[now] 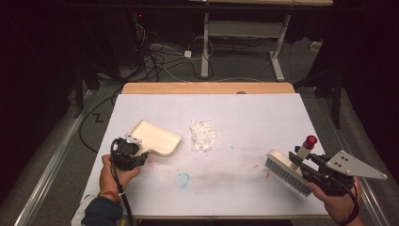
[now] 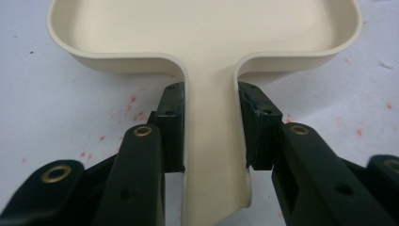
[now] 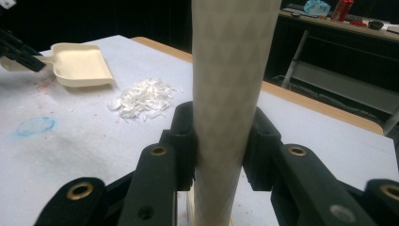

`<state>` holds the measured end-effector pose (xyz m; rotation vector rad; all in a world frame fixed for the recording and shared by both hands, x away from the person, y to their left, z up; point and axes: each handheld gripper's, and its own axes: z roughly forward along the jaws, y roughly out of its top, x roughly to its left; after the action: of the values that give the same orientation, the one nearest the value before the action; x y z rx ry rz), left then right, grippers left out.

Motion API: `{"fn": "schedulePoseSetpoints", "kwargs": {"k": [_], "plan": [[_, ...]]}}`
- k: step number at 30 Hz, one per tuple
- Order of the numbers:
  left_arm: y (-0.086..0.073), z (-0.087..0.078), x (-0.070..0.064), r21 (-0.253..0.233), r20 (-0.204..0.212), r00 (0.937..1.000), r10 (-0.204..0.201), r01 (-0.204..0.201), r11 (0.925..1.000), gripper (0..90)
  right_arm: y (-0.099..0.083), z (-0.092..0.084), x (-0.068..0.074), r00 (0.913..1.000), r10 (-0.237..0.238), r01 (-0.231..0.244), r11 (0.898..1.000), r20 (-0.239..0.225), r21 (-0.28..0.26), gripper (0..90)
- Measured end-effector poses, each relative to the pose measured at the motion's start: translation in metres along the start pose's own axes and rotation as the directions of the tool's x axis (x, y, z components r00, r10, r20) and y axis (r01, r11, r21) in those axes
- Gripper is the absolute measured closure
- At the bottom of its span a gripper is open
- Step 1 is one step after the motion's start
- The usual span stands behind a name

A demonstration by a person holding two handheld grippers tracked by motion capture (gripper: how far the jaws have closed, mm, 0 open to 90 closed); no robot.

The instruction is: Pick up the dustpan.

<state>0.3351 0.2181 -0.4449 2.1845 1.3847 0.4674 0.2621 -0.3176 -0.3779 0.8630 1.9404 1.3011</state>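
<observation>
A cream dustpan [image 1: 156, 137] lies at the left of the white table [image 1: 244, 108]. My left gripper [image 1: 133, 151] is shut on its handle [image 2: 211, 141], one black pad pressing each side in the left gripper view. A brush [image 1: 286, 171] with grey bristles and a red-tipped white handle stands at the right. My right gripper [image 1: 310, 162] is shut on that handle [image 3: 230, 94], which rises upright between the jaws in the right gripper view. A pile of white shreds [image 1: 203, 134] sits mid-table between dustpan and brush; the right gripper view has the shreds [image 3: 143, 100] beside the dustpan [image 3: 77, 63].
Red flecks and a blue smear [image 1: 183, 180] stain the table cover. The wooden table edge [image 1: 207, 88] runs along the far side. Beyond it are cables on the floor and a white desk frame [image 1: 244, 37].
</observation>
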Motion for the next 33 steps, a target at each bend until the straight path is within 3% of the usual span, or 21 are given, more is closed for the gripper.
{"fn": "schedulePoseSetpoints", "kwargs": {"k": [4,7,15,25,33], "plan": [[-0.01,-0.011,-0.003,-0.002,0.021,0.9994,0.028,-0.028,0.9996,63.5,0.0,0.001,0.0,1.0,0.002,-0.002,1.0,0.004,-0.002,70.4],[-0.021,-0.022,-0.009,0.007,0.036,0.9963,0.078,-0.078,0.9969,63.5,-0.001,0.003,0.0,1.0,0.006,-0.006,1.0,0.002,0.003,70.4],[-0.04,-0.037,-0.019,0.054,0.1,0.9823,0.158,-0.164,0.9849,63.5,-0.002,0.009,0.001,1.0,0.007,-0.007,1.0,0.007,0.024,70.4],[-0.046,-0.036,-0.027,0.08,0.157,0.9729,0.17,-0.184,0.9796,63.5,-0.001,0.012,0.0,0.9999,0.009,-0.009,1.0,0.01,0.017,70.5],[-0.047,-0.036,-0.035,0.087,0.155,0.9641,0.216,-0.231,0.9691,63.4,0.0,0.021,0.0,1.0,0.009,-0.009,1.0,0.003,0.019,70.4]]}}
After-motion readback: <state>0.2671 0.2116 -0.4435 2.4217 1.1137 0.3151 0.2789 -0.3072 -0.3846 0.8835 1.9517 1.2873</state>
